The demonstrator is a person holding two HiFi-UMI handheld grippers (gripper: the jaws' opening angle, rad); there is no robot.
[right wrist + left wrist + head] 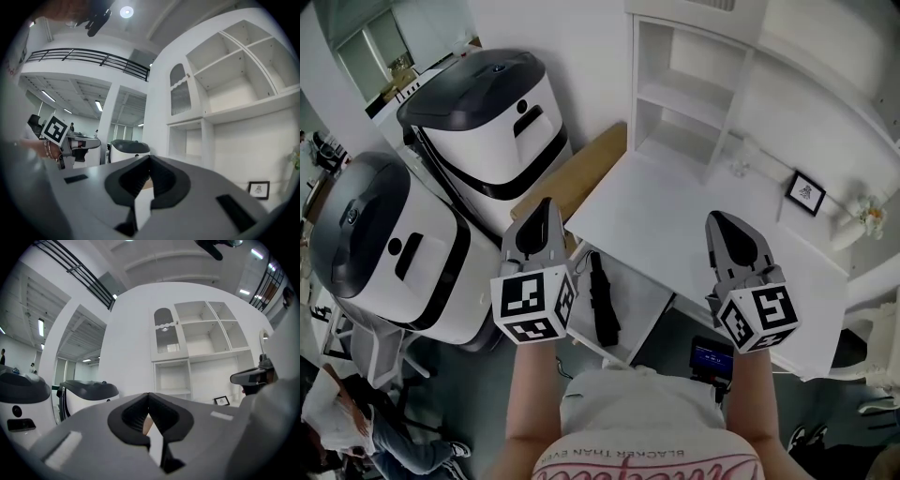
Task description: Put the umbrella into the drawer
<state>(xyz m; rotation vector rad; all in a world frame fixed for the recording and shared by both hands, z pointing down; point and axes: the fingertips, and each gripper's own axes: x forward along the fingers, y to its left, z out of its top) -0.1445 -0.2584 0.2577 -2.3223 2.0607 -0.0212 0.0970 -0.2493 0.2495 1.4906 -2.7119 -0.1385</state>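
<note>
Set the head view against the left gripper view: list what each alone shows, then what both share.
Head view only: the black umbrella lying in the open drawer.
Left gripper view only: the arched cabinet door, the black railing and the ceiling lights.
Both: the open shelves, the framed picture, the two white-and-black machines, and both grippers. The left gripper and right gripper have their tongs shut and empty.

Shirt (647, 412) print, upside down — "BLACKER THAN EVE"
</note>
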